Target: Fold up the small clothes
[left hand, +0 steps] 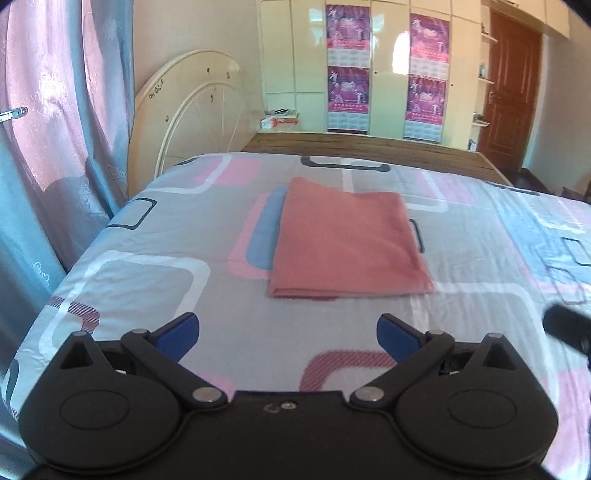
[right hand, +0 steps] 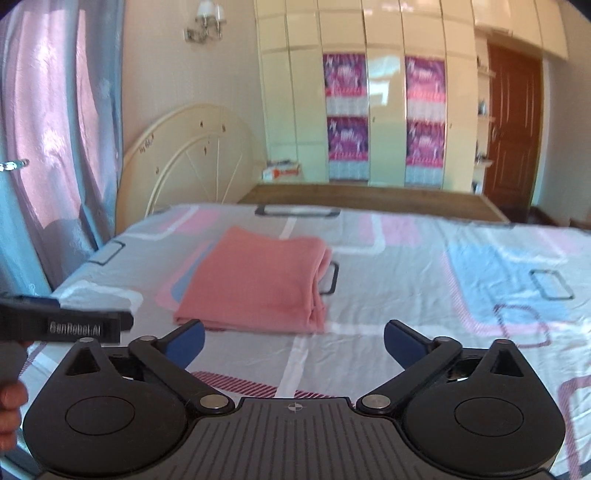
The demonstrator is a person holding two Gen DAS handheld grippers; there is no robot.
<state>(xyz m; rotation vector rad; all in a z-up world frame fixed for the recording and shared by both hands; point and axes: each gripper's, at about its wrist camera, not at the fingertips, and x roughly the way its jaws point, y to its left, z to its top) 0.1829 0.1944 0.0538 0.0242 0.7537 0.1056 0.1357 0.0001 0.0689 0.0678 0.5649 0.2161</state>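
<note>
A folded salmon-pink cloth [left hand: 347, 240] lies on the patterned bedsheet [left hand: 147, 236], at the centre of the left wrist frame and left of centre in the right wrist frame. Behind the bed stand 1 cream arched headboard [left hand: 188, 110] at the upper left and a cream wardrobe wall [left hand: 388, 66] bearing 4 purple posters [left hand: 347, 33]. A brown wooden door [left hand: 509, 92] stands at the upper right; pale blue curtains [left hand: 44, 147] hang along the left edge.

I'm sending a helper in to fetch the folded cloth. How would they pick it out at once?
Look at the bed with the grey, pink and blue patterned sheet. Near its middle lies the folded cloth, a flat rectangle. It is the only plain salmon-pink thing there.
</note>
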